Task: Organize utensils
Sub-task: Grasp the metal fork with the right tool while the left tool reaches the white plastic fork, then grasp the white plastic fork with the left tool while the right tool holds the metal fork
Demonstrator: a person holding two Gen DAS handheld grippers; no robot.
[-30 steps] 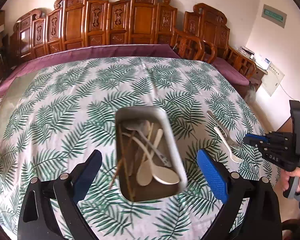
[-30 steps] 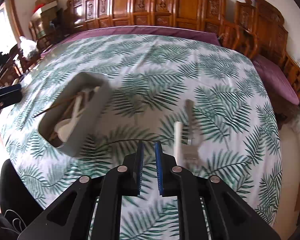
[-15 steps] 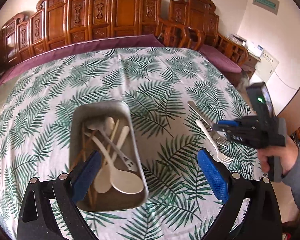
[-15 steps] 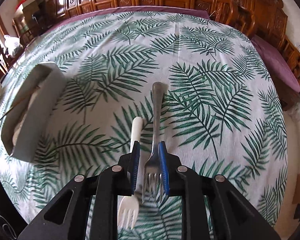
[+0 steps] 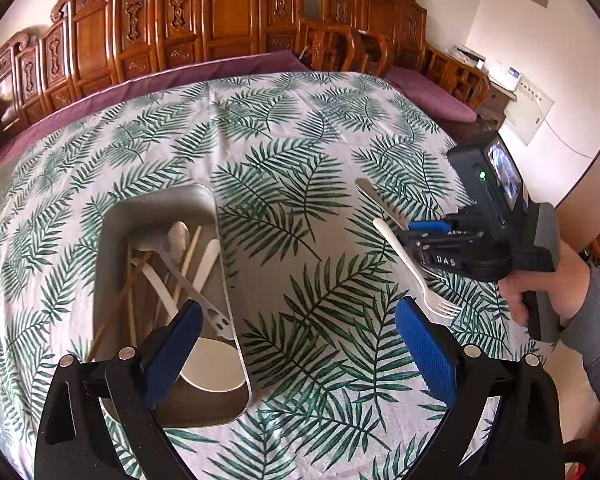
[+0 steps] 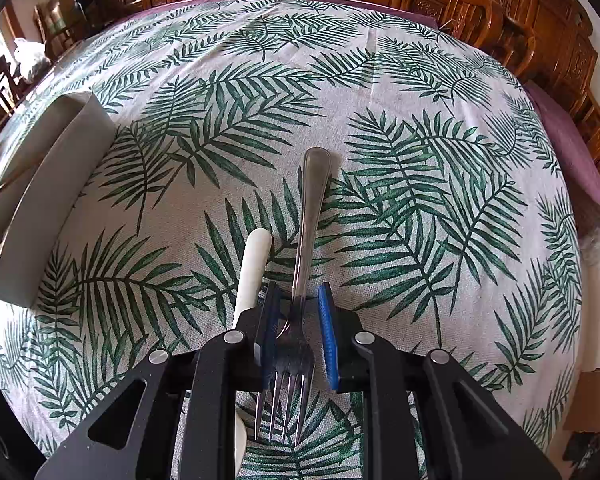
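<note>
A metal fork (image 6: pixel 312 216) lies on the leaf-print cloth with a white plastic fork (image 6: pixel 252 272) just to its left. My right gripper (image 6: pixel 298 300) is low over the metal fork. Its blue pads straddle the fork's neck with a small gap on each side, so it is open. In the left wrist view the right gripper (image 5: pixel 432 232) sits over both forks, the white fork (image 5: pixel 410 268) passing under it. My left gripper (image 5: pixel 298 312) hangs wide open and holds nothing, beside the metal tray (image 5: pixel 220 248). The tray holds spoons and chopsticks.
The tray (image 6: pixel 48 196) stands to the left of the forks. A hand and grey sleeve (image 5: pixel 572 300) hold the right gripper at the table's right edge. Carved wooden chairs (image 5: pixel 228 12) line the far side of the table.
My right gripper has come down over the metal fork and now straddles its neck, jaws a little wider. My left gripper has moved right and lower; the tray now lies under its left finger.
</note>
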